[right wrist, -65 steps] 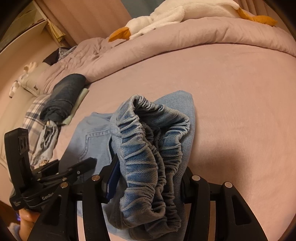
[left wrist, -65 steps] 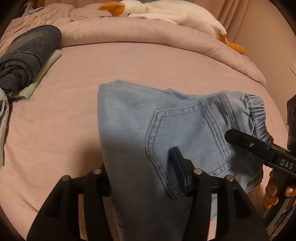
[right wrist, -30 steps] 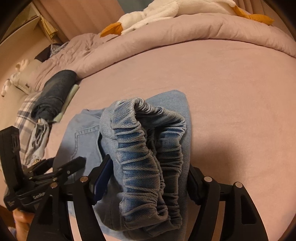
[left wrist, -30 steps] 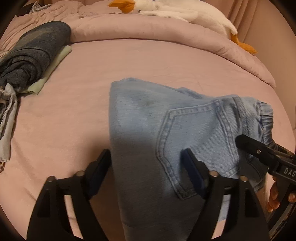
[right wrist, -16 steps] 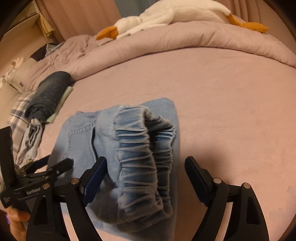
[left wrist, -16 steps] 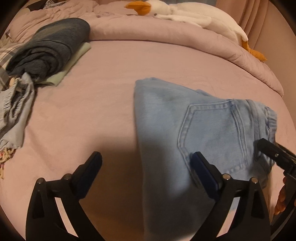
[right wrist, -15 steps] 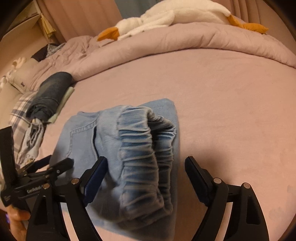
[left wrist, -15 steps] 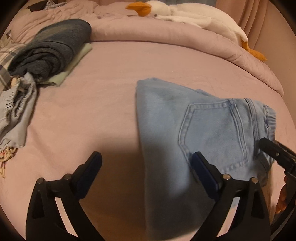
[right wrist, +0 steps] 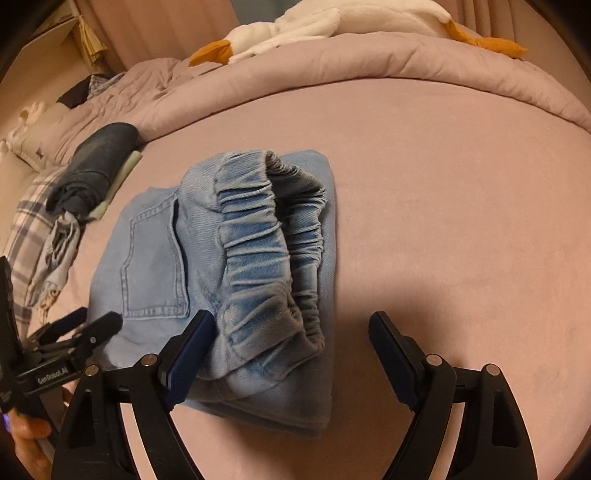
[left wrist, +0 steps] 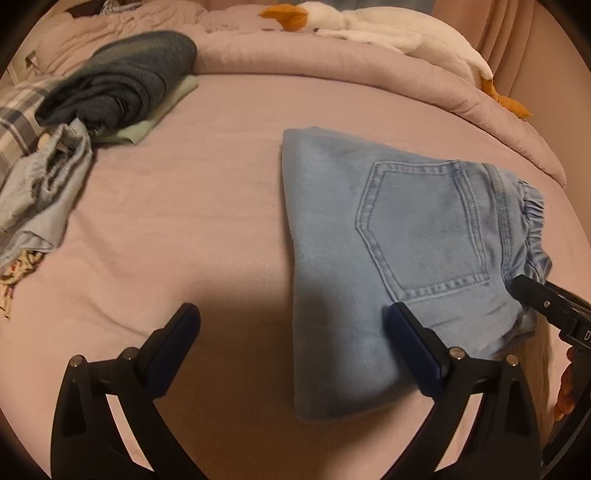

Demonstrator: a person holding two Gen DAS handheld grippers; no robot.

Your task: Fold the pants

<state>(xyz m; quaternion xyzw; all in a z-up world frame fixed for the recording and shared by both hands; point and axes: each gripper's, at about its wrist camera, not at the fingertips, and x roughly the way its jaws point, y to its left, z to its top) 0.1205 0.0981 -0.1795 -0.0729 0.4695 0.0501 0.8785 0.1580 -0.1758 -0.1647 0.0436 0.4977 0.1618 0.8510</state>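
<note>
Folded pants [left wrist: 399, 236], light denim, lying on the pink bed [left wrist: 207, 206].
My left gripper [left wrist: 291, 332] is opening, empty, at their near left edge; my right gripper [right wrist: 291, 343] gapes wide, holding nothing, at the waistband [right wrist: 266, 251].

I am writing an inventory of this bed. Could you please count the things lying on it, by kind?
Folded light blue jeans: 1
Dark blue folded garment: 1
Pale green folded cloth: 1
Crumpled grey-blue garment: 1
Goose plush toy: 1
Total: 5
</note>
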